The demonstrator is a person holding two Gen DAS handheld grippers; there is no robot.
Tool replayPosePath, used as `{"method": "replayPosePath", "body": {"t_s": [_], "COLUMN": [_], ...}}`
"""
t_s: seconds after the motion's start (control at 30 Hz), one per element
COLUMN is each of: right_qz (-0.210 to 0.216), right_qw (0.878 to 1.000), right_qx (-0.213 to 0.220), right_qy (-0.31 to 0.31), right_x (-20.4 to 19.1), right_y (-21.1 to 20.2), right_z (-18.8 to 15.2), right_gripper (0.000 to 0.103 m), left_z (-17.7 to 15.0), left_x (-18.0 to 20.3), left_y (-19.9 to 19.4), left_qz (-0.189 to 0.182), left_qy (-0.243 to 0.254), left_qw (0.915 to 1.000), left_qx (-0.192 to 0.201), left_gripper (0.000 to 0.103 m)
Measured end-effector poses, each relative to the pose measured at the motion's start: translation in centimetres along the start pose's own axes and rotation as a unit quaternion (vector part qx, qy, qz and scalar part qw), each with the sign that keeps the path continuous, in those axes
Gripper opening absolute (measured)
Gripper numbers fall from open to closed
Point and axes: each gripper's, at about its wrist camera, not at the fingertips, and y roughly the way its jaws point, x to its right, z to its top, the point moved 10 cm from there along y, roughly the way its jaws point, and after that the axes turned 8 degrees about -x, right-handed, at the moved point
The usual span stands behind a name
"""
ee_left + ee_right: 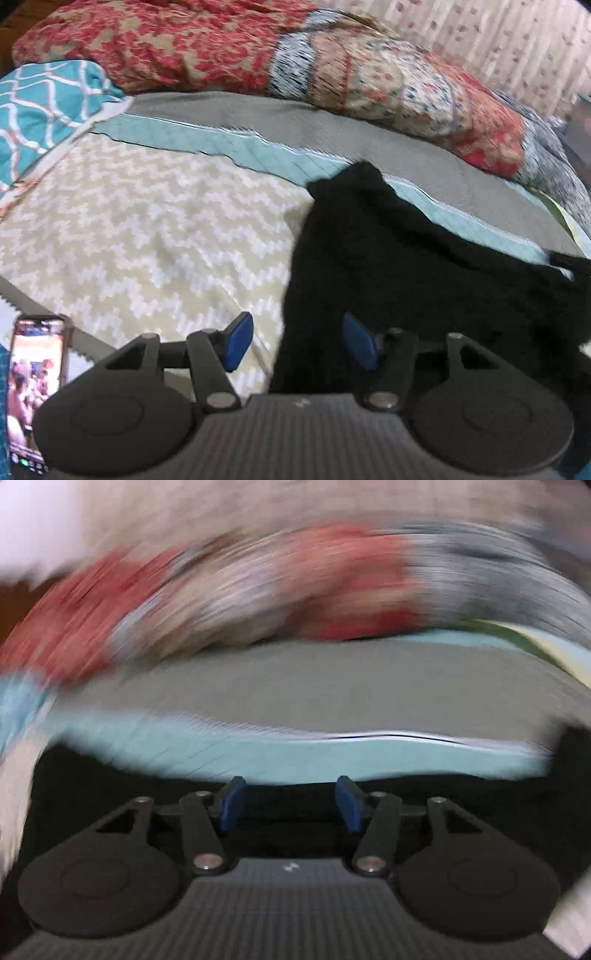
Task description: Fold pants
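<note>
Black pants (406, 280) lie crumpled on the right half of the bed and run out of the left wrist view at the right. My left gripper (299, 341) hovers over their left edge with its blue pads (240, 339) apart. Dark cloth fills part of the gap, but neither pad presses on it, so this gripper is open. The right wrist view is heavily smeared. There my right gripper (290, 805) stands open above the black pants (110, 775), with nothing pinched between its blue pads (349, 806).
The bed has a beige zigzag cover (147, 240), a pale teal band (258, 147) and a grey strip (295, 114). A red patterned quilt (184, 48) is heaped at the back, with a teal pillow (44, 103) at far left. A lit phone (35, 387) lies at bottom left.
</note>
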Motion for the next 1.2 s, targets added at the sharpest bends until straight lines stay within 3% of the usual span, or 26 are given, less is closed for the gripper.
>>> {"method": "replayPosePath", "body": {"t_s": [0.1, 0.23, 0.3, 0.33, 0.43, 0.5, 0.57, 0.6, 0.8, 0.93, 1.0, 1.07, 1.2], "right_qz": [0.002, -0.028, -0.039, -0.050, -0.066, -0.108, -0.130, -0.133, -0.072, 0.012, 0.054, 0.084, 0.088], "right_qw": [0.996, 0.992, 0.996, 0.997, 0.997, 0.993, 0.990, 0.990, 0.997, 1.000, 0.998, 0.996, 0.995], "right_qx": [-0.043, -0.071, -0.051, -0.040, -0.013, -0.027, -0.055, -0.053, 0.002, -0.015, -0.022, -0.026, -0.025], "right_qy": [-0.080, -0.103, -0.069, -0.044, 0.034, 0.025, 0.007, 0.000, 0.010, 0.007, -0.006, -0.019, -0.029], "right_x": [-4.5, -5.1, -3.8, -1.7, 0.5, 0.8, 0.4, 0.0, -2.5, -7.1, -10.8, -14.8, -20.0], "right_y": [5.5, 10.9, 11.4, 11.0, 11.0, 11.9, 12.6, 12.1, 4.8, 2.0, 1.4, 1.5, 3.9], "right_z": [0.6, 1.5, 3.4, 3.9, 7.5, 8.3, 7.8, 7.5, 4.3, 1.9, 1.6, 1.7, 3.3], "right_gripper": [0.072, 0.068, 0.015, 0.003, 0.004, 0.008, 0.042, 0.048, 0.051, 0.052, 0.060, 0.077, 0.083], "left_z": [-1.9, -4.3, -5.0, -5.3, -5.7, -5.9, -6.0, -6.1, -7.4, -9.0, -9.9, -10.9, -11.6], "left_x": [0.1, 0.3, 0.7, 0.7, 0.9, 0.9, 0.9, 0.9, -0.8, -2.7, -3.5, -3.9, -3.0], "left_y": [0.3, 0.5, 0.7, 0.9, 1.3, 1.5, 1.1, 0.8, -2.4, -3.5, -3.6, -3.4, -3.0], "left_qz": [-0.006, -0.018, -0.020, -0.019, -0.009, -0.007, -0.005, -0.005, -0.050, -0.099, -0.120, -0.138, -0.190], "left_qy": [0.011, 0.017, 0.019, 0.020, 0.023, 0.014, 0.014, 0.015, -0.024, -0.092, -0.124, -0.147, -0.173], "left_qw": [0.9999, 0.9994, 0.9991, 0.9991, 0.9992, 0.9992, 0.9994, 0.9995, 0.9984, 0.9904, 0.9843, 0.9781, 0.9646], "left_qx": [-0.005, -0.026, -0.032, -0.033, -0.032, -0.036, -0.031, -0.028, -0.012, -0.028, -0.039, -0.050, -0.059], "left_gripper": [0.065, 0.067, 0.067, 0.067, 0.068, 0.069, 0.070, 0.071, 0.083, 0.087, 0.088, 0.088, 0.090]}}
